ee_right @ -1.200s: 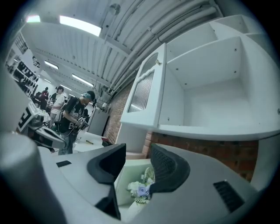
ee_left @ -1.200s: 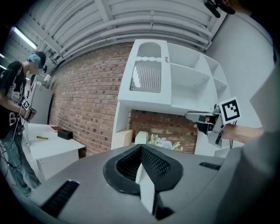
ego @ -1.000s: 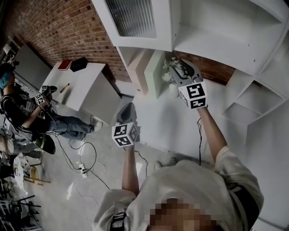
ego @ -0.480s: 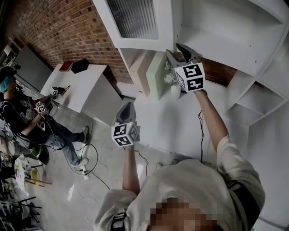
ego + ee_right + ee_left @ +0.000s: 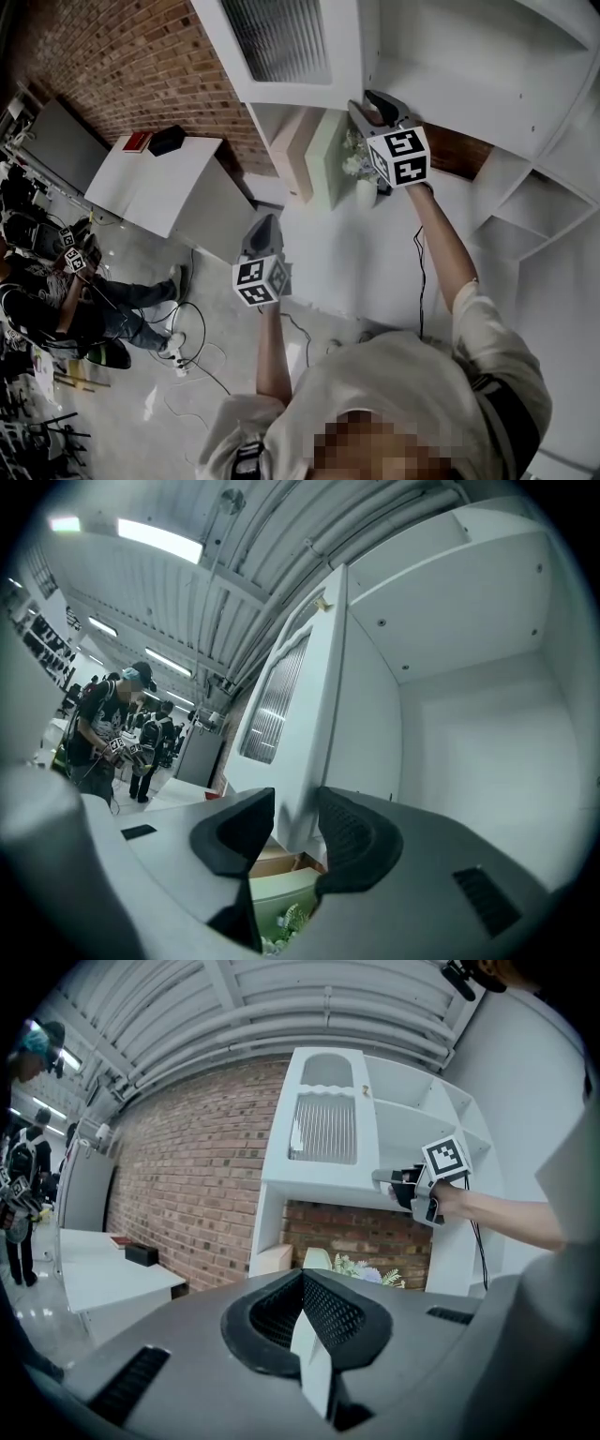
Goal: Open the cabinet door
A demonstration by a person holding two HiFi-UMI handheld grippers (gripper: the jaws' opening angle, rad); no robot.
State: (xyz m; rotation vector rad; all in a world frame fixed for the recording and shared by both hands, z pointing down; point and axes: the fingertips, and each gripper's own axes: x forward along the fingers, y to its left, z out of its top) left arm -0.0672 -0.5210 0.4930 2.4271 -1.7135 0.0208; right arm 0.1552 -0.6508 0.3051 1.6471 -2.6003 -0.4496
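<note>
The cabinet door (image 5: 302,705), with its ribbed panel, hangs high on the white cabinet (image 5: 487,66) with its long edge upright. The lower end of that edge sits directly between the jaws of the right gripper (image 5: 295,822), which are closing around it, though a sliver of gap shows at the left pad. The left gripper (image 5: 305,1312) is clenched on nothing, lower down and well apart from the door, so the pull looks to fall to the right hand, drawing the edge away from the open shelf (image 5: 469,714)
</note>
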